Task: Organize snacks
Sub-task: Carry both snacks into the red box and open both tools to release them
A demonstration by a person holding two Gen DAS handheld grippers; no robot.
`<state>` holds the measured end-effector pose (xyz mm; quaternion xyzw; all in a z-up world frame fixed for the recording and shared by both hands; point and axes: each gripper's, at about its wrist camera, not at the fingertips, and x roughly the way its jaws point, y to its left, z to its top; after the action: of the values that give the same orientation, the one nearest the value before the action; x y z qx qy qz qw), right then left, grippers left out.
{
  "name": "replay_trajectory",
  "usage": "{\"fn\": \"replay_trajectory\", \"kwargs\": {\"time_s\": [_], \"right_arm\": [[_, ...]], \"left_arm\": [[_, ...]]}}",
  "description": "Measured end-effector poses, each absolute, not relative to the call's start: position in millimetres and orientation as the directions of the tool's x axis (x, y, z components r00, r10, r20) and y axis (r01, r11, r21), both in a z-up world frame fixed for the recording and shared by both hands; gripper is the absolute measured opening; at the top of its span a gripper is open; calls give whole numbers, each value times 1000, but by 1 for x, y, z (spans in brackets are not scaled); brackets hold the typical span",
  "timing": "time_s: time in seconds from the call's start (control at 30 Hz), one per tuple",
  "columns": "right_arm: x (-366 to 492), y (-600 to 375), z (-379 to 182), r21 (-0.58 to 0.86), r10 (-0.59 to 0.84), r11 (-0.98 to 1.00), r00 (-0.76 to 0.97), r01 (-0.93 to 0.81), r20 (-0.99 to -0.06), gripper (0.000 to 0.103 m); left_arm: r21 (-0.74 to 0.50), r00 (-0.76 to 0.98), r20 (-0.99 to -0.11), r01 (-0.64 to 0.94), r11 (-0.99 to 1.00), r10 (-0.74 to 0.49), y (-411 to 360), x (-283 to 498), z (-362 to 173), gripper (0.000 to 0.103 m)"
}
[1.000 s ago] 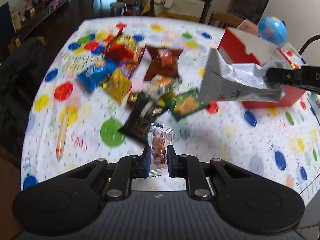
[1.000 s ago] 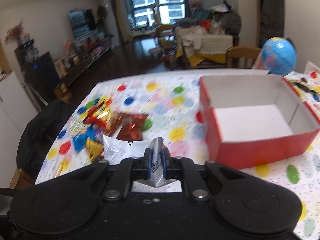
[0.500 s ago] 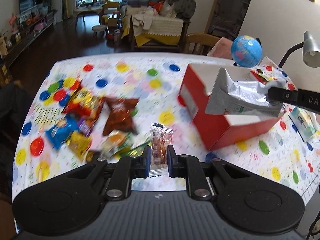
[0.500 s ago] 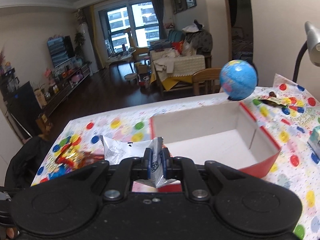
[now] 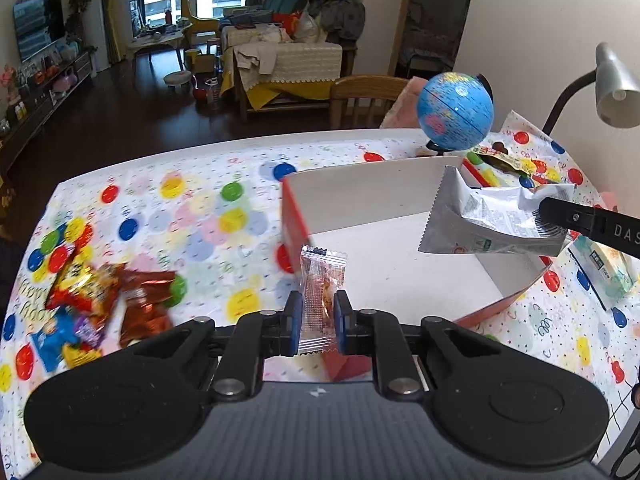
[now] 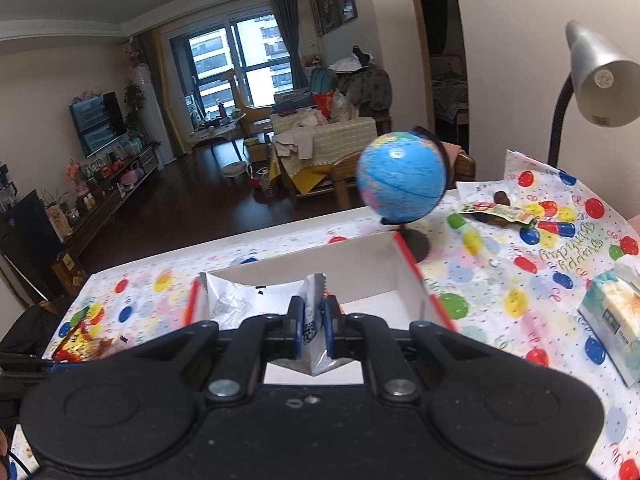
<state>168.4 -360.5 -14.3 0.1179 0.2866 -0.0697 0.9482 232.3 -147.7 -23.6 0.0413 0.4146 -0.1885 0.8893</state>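
Snacks in bright foil wrappers (image 5: 100, 300) lie heaped at the left of the dotted counter (image 5: 208, 216), unsorted, while the red cardboard box with white inside (image 5: 400, 256) looks empty. The left gripper (image 5: 316, 322) has its fingers clamped on a clear orange-filled sachet (image 5: 322, 296) at the box's near corner; the right gripper (image 6: 310, 328) pinches a crumpled silver packet (image 6: 256, 304) over the box.

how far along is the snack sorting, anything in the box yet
Nothing looks done: the red box shows only a bare white floor. In hand: the left gripper is shut on a clear snack packet at the box's near corner, and the right gripper holds a silver packet above it. Left: the snack pile on the tablecloth.
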Motion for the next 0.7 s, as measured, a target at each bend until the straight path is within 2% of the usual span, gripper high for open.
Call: {"fn": "replay_trajectory", "kwargs": {"time_s": [0.33,0.7], "right_arm": [[183,-413,-39,198,-69,952,792,235,-607,8],[210,-422,-71,183,-25,962,732,204,-681,8]], "left_arm": [[-47,556,-777,414,909,-294,-207,257,-38,16],[4,507,-830,424,905,-234,-240,290,-69,17]]}}
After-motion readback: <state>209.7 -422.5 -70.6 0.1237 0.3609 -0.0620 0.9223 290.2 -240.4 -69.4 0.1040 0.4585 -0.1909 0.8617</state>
